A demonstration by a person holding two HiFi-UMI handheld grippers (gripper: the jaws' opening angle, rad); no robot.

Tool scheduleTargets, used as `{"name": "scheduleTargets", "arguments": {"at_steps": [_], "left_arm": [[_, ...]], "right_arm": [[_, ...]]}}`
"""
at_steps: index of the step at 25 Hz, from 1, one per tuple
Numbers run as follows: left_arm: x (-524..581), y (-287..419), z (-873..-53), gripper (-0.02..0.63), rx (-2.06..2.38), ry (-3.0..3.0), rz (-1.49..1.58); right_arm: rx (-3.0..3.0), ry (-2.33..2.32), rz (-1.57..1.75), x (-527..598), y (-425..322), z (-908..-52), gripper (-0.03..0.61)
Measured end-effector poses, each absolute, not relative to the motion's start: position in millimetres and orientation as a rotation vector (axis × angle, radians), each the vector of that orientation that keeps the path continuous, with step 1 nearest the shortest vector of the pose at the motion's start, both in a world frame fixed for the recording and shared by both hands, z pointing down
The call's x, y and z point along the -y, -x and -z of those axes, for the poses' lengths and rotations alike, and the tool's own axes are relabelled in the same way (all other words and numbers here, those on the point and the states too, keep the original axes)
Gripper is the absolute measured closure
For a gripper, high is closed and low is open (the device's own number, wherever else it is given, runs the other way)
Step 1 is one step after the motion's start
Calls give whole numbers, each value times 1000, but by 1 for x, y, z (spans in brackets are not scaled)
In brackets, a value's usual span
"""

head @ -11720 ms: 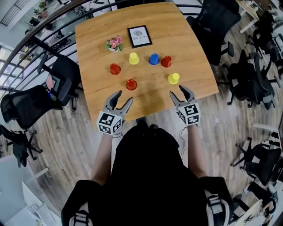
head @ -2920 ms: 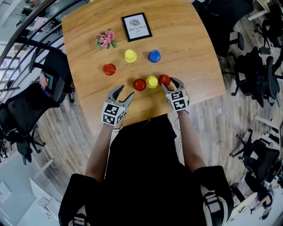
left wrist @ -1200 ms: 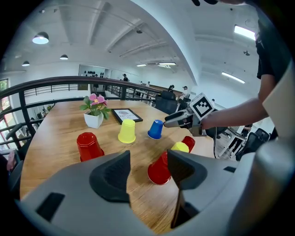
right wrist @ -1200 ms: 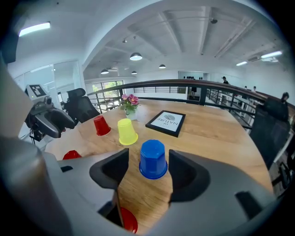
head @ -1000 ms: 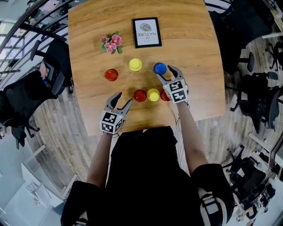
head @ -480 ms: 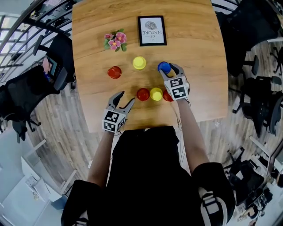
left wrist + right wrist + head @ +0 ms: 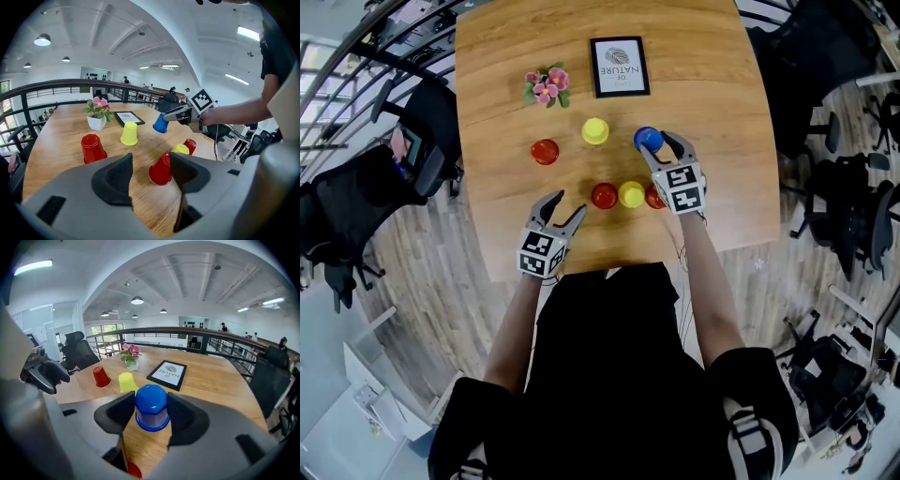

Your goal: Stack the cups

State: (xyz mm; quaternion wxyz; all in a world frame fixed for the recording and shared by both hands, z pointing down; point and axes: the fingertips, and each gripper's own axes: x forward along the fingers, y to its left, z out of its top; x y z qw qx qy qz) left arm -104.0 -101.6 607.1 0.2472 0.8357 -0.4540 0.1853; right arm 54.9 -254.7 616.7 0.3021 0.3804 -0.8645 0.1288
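Beyond the blue cup (image 7: 152, 408) stand yellow cup (image 7: 126, 382) and framed print (image 7: 169, 372).

Framed print (image 7: 620, 67) on wooden table (image 7: 722, 112), ahead-left of right fingers (image 7: 679, 145). Pink flower pot (image 7: 546, 85) beside it, well ahead of left fingers (image 7: 547, 203). Black office chairs (image 7: 422, 141) on wood floor (image 7: 441, 272) around table.
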Motion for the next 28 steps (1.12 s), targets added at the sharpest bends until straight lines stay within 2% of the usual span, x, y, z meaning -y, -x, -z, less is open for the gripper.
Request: {"name": "scheduleTargets", "arguments": {"at_steps": [28], "left_arm": [[46, 120, -594, 348, 1162, -2400, -462]], "right_arm": [[2319, -930, -304, 122, 2, -585, 348]]}}
